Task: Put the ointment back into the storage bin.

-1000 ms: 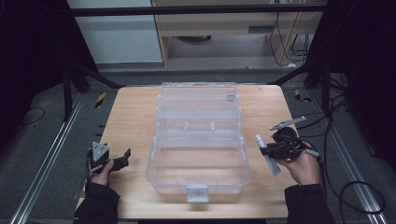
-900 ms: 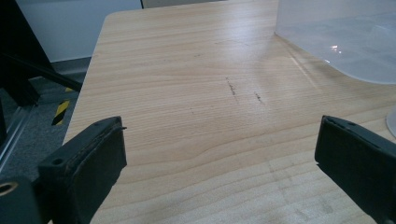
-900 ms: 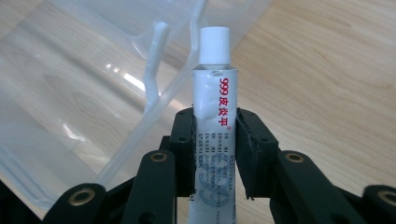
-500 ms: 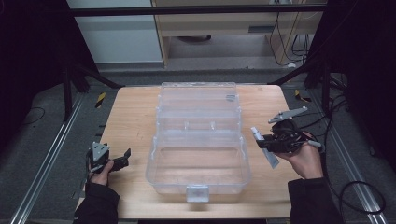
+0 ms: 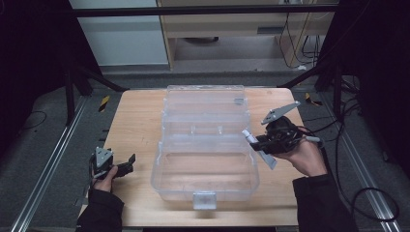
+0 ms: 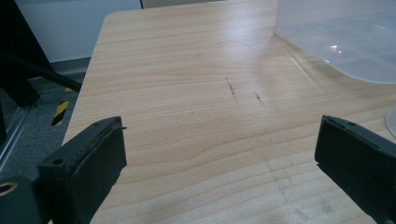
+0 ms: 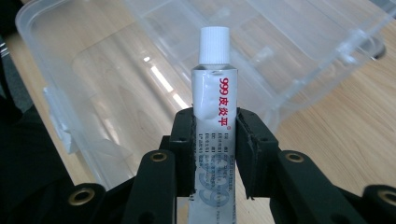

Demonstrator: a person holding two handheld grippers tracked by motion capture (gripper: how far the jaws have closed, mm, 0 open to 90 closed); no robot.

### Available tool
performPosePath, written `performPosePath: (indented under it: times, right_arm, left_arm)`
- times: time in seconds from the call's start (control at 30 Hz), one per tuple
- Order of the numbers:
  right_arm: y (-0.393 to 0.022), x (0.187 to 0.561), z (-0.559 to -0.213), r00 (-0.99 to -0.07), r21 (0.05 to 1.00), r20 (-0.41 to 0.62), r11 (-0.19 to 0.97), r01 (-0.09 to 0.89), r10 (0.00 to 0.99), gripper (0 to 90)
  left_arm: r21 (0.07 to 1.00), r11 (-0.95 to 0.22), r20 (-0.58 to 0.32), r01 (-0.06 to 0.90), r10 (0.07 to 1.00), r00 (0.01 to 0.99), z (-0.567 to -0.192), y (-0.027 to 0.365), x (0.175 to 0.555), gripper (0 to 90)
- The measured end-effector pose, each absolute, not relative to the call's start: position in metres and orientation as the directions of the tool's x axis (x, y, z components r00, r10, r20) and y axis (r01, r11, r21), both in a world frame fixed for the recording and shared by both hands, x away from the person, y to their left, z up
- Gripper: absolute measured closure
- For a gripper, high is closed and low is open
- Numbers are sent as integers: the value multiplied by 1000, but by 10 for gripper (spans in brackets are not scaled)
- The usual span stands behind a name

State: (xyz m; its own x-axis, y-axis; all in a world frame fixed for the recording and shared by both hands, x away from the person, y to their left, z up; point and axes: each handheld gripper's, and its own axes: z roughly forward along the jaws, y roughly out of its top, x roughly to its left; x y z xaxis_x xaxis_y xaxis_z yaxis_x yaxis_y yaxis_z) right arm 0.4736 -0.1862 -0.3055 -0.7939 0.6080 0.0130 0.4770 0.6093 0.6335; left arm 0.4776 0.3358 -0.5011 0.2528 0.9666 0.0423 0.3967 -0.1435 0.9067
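Between right gripper (image 7: 215,154) jaws: ointment tube (image 7: 214,98) clamped, cap fwd over clear box (image 7: 116,70).

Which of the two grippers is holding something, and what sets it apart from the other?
The right gripper: its jaws clamp a white tube with red print, held above the clear box. The left gripper stands open over bare table.
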Motion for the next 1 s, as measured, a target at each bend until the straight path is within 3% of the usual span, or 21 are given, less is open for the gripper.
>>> performPosePath:
  times: [0.5, 1.0]
  right_arm:
    - [-141, 481, -312, -915, 570, 11, 749, 337, 404, 697]
    - [-115, 483, -340, -968, 503, -13, 838, 211, 251, 697]
  left_arm:
    - [907, -143, 40, 397, 966, 255, -501, 336, 478, 15]
    - [906, -143, 40, 397, 966, 255, -501, 336, 478, 15]
